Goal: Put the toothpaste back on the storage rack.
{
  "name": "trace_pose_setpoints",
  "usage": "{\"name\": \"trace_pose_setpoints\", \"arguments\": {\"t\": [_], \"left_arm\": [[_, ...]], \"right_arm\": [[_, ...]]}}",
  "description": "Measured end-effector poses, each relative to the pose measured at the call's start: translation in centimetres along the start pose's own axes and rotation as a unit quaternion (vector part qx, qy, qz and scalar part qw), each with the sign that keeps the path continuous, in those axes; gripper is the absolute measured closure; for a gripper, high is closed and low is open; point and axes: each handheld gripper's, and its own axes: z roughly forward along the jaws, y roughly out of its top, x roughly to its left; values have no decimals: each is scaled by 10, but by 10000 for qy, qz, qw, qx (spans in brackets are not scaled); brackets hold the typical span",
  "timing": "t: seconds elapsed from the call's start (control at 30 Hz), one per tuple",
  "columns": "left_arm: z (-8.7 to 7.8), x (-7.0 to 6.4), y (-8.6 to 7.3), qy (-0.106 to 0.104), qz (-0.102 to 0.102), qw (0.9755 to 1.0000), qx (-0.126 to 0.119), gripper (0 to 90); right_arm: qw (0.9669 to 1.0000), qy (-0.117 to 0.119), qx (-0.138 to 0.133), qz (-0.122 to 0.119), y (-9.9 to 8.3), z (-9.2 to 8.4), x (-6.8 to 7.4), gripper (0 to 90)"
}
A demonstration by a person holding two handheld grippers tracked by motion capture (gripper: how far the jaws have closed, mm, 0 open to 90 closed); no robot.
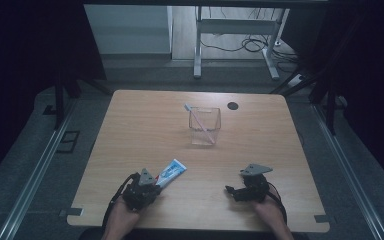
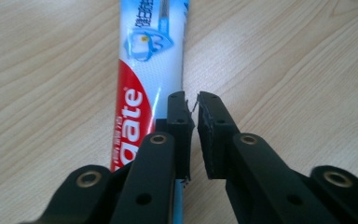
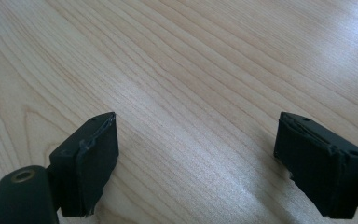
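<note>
Left gripper (image 2: 195, 105): jaws nearly together, a narrow gap between the pads, nothing pinched. The toothpaste tube (image 2: 144, 79) lies flat on the table (image 1: 145, 125), just beside and partly under the left-hand jaw, stretching away ahead of it. Right gripper (image 3: 196, 154): jaws wide apart over bare wood, well clear of the tube. Farther ahead, between both grippers, a clear cup (image 1: 205, 126) holds a toothbrush (image 1: 198, 120).
</note>
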Motion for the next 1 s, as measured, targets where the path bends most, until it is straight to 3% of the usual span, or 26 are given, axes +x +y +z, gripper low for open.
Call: {"name": "trace_pose_setpoints", "arguments": {"t": [0.4,0.6,1.0], "left_arm": [[3,16,10,97,-142,9998,140,563],[13,20,11,103,-121,9990,428,515],[24,26,19,-67,-71,9974,709,493]], "right_arm": [[10000,2,0,0,0,0,0,135],[10000,2,-1,0,0,0,0,135],[10000,1,0,1,0,0,0,135]]}}
